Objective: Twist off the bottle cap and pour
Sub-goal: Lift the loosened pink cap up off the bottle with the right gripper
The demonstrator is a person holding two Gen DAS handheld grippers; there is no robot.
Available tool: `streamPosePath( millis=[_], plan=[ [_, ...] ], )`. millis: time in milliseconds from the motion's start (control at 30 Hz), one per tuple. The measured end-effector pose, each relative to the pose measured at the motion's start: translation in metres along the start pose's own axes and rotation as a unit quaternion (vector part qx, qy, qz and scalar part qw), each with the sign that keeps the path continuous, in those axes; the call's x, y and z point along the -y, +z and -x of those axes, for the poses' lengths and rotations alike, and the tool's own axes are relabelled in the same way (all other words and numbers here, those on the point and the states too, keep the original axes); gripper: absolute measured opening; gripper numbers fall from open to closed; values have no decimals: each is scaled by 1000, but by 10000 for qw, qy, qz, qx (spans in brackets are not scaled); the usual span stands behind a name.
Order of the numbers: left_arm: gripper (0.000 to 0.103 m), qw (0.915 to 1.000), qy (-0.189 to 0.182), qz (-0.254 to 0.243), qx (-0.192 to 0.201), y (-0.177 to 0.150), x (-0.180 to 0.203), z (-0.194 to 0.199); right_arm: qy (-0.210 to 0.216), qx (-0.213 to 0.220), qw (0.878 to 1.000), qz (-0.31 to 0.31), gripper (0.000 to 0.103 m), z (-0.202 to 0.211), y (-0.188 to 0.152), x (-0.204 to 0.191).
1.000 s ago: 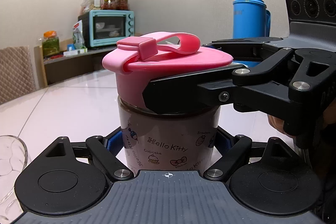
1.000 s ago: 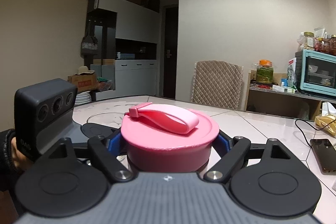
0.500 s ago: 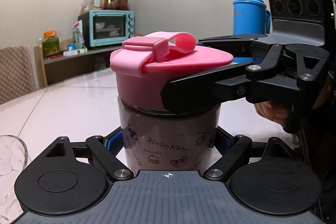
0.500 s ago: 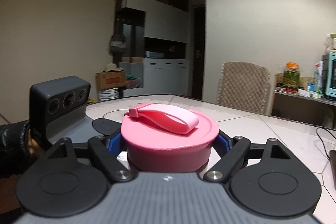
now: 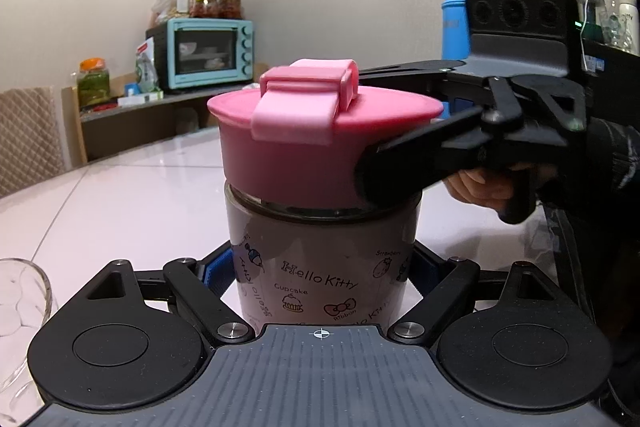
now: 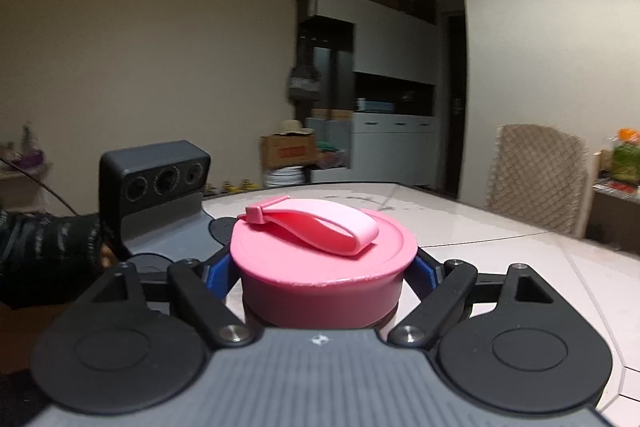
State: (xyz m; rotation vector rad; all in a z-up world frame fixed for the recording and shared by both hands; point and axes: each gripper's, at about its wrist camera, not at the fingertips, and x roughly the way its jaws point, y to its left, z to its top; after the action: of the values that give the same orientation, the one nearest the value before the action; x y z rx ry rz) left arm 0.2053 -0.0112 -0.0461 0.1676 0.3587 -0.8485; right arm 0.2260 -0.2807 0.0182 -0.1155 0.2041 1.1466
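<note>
A clear Hello Kitty bottle [image 5: 320, 267] with dark liquid stands on the white table. My left gripper [image 5: 320, 267] is shut on its body. Its pink screw cap [image 5: 296, 155] has a pink strap on top. My right gripper [image 6: 320, 267] is shut on the cap [image 6: 320, 267] from the sides; in the left wrist view it comes in from the right, and its near finger [image 5: 404, 167] presses against the cap. The left gripper's body [image 6: 156, 179] shows at left in the right wrist view.
A clear glass [image 5: 20, 303] stands at the left edge. A blue thermos [image 5: 460, 11] is behind on the right. A teal toaster oven [image 5: 208, 51] sits on a shelf, and a quilted chair [image 6: 536, 175] stands by the table.
My right gripper has turned around the bottle with the cap in it. The strap now faces the left camera end-on. The bottle and left gripper have stayed still.
</note>
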Motion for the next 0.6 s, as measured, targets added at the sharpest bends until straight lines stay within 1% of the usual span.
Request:
streamPosePath(
  millis=[67, 167, 367, 533, 600],
  plan=[
    [90, 10000, -10, 12, 2, 0, -1, 0, 106, -18, 9999, -31, 85, -1, 3, 4],
    [90, 10000, -10, 6, 2, -1, -1, 0, 105, -49, 9999, 17, 85, -2, 6, 2],
    [90, 10000, -6, -3, 0, 1, -2, -3, -21, 67, 10000, 15, 85, 1, 6, -4],
    [90, 10000, 0, -10, -1, 2, -2, -5, -180, 36, 9998, 110, 85, -2, 11, -8],
    [90, 10000, 1, -13, -3, 3, -2, -6, -235, 91, 9996, 97, 85, -2, 13, -9]
  ],
)
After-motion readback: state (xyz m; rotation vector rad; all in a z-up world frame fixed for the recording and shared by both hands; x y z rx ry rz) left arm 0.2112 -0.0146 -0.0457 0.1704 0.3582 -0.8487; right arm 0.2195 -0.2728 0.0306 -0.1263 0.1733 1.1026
